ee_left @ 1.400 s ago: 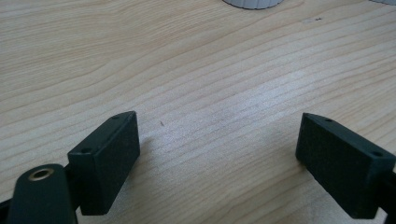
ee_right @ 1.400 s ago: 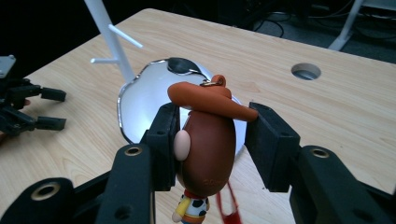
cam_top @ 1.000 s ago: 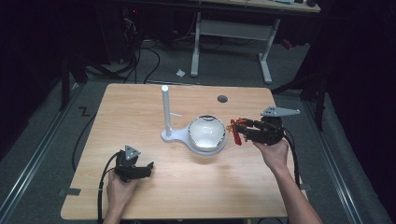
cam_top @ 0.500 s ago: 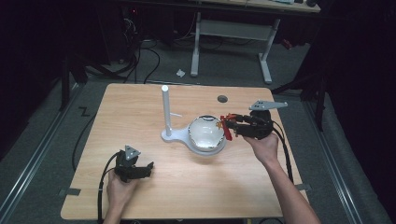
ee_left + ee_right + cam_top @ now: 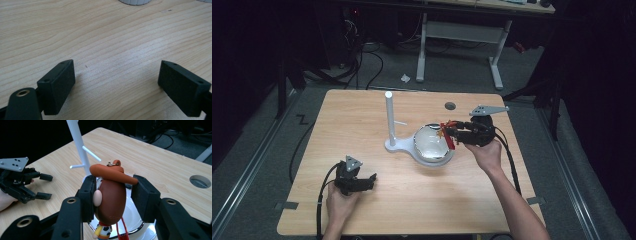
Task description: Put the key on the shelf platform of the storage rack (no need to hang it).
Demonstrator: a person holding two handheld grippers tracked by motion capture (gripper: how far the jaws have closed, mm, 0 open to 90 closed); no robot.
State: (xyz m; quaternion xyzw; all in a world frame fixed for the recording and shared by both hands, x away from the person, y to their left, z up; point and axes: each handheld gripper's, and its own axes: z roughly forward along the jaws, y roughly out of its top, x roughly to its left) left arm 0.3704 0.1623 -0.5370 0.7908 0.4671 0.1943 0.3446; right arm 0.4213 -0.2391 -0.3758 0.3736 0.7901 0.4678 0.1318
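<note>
Hanging over the bowl point(image 5: 432, 145), the cowboy figure point(image 5: 110, 195) sits clamped between the right gripper point(image 5: 112, 192) jaws.

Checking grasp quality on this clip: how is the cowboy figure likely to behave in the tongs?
The figure looks like stiff moulded plastic, so it probably won't flop. Its rounded, smooth head between the right tongs might slip or twist. It seems light for its size, hanging over the bowl; its red cord dangles loosely.

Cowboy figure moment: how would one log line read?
right gripper: shut on cowboy figure | over bowl | left gripper: open, on table
</note>
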